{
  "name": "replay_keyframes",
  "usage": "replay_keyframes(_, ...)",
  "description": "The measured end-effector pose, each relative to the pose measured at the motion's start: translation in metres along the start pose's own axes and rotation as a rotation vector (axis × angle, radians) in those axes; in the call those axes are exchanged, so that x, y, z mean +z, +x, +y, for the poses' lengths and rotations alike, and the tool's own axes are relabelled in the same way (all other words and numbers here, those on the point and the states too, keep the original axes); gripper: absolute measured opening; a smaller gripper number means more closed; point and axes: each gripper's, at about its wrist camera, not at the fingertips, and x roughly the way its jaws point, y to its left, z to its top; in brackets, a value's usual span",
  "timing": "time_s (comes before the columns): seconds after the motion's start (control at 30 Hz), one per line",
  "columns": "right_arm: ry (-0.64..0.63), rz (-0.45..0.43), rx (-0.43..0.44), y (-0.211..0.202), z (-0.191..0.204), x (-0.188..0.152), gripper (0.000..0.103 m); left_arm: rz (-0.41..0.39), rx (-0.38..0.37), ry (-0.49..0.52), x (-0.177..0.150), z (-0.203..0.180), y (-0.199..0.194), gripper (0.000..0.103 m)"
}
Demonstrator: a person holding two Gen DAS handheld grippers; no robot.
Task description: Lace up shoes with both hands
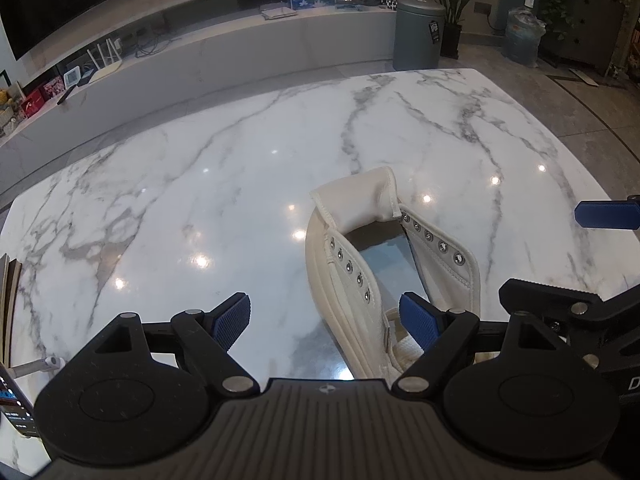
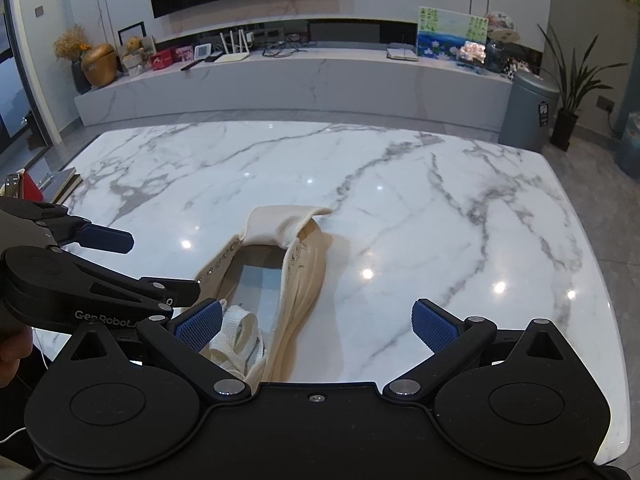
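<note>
While "GenRobot" reads on the left gripper [image 2: 100,256] at left of frame, both it and the right gripper [image 2: 318,326] gape over the cream shoe [image 2: 296,280], white lace [image 2: 236,340] bunched inside.

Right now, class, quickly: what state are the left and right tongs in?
Left tongs: open, holding nothing, beside the shoe.
Right tongs: open, holding nothing.
</note>
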Motion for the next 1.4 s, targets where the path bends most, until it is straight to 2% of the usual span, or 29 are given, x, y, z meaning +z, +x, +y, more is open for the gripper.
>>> replay_keyframes(1.4, -0.023, 0.014, 0.014, -0.0027, 0.0074, -0.0025, 0.101, -0.015, 0.005, 0.007, -0.0077, -0.0015, -0.0101, 0.082)
